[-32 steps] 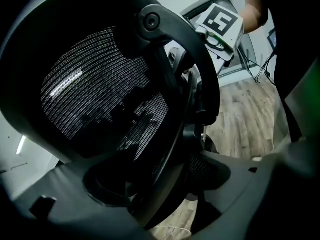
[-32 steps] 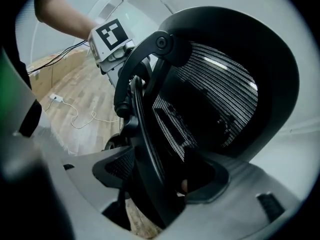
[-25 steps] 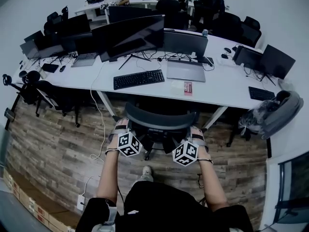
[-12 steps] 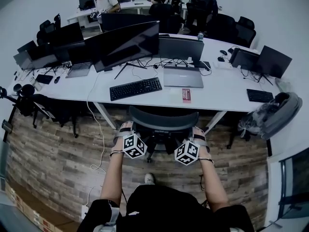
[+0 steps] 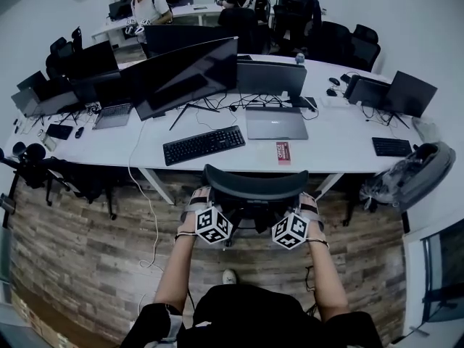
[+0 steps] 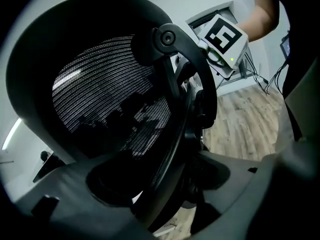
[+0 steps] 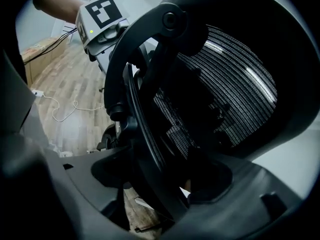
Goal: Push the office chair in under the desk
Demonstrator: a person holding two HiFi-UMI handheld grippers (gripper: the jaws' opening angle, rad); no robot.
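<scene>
The black mesh-backed office chair (image 5: 253,184) stands in front of the white desk (image 5: 333,133), its backrest top close to the desk's front edge. My left gripper (image 5: 199,198) clamps the backrest's left rim, and my right gripper (image 5: 309,204) clamps its right rim. In the left gripper view the curved backrest frame (image 6: 172,134) runs between the jaws of the left gripper (image 6: 165,184). The right gripper view shows the same frame (image 7: 145,134) held in the right gripper (image 7: 155,184). The seat is hidden below the backrest.
On the desk lie a keyboard (image 5: 204,144), a laptop (image 5: 276,123) and several monitors (image 5: 185,75). A white desk leg (image 5: 154,183) stands left of the chair, with a cable (image 5: 147,216) trailing onto the wood floor. A backpack (image 5: 409,176) sits at right. Two people sit at a far desk.
Both grippers and the chair have moved forward toward the desk. The backrest top now lies close to the desk's front edge.
</scene>
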